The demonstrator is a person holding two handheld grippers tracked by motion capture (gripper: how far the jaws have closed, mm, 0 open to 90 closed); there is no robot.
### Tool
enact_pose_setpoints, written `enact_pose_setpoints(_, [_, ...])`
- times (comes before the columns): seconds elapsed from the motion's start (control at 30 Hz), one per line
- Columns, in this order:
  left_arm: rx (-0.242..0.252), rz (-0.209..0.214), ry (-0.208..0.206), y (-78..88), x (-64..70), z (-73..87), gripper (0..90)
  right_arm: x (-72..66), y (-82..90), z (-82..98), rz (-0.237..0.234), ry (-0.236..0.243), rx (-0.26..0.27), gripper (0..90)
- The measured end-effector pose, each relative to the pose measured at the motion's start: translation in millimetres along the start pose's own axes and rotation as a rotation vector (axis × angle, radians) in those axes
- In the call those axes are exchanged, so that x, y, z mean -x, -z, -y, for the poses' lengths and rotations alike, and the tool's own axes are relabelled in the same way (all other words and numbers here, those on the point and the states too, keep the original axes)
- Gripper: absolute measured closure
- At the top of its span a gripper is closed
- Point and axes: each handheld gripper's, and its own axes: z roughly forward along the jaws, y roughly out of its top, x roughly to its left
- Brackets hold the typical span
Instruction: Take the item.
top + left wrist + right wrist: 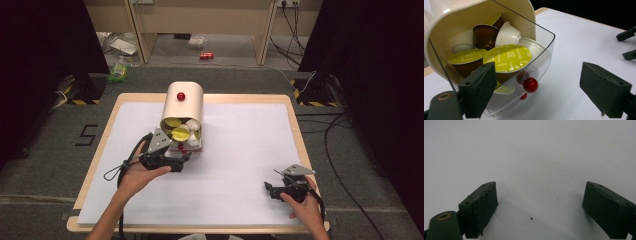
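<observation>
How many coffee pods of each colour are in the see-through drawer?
Counted in the left gripper view; more may be hidden underneath.
Yellow-lid pods: 4
White pods: 3
Brown pod, lid turned away: 1
Total: 8

container [183, 107]: cream, clear drawer pulled open, near table's far edge
capsules [507, 57]: yellow-lidded, brown, white, heaped inside
knob [530, 84]: red, on drawer front
</observation>
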Motion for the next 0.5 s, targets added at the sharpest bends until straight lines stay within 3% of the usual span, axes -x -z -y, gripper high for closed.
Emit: enact_pose_setpoints(0.5, [0.003,0.003,-0.008,8.5,9.4,7.8,14.1,0.0,0.0,0.0,0.0,0.0,0.0,13.2])
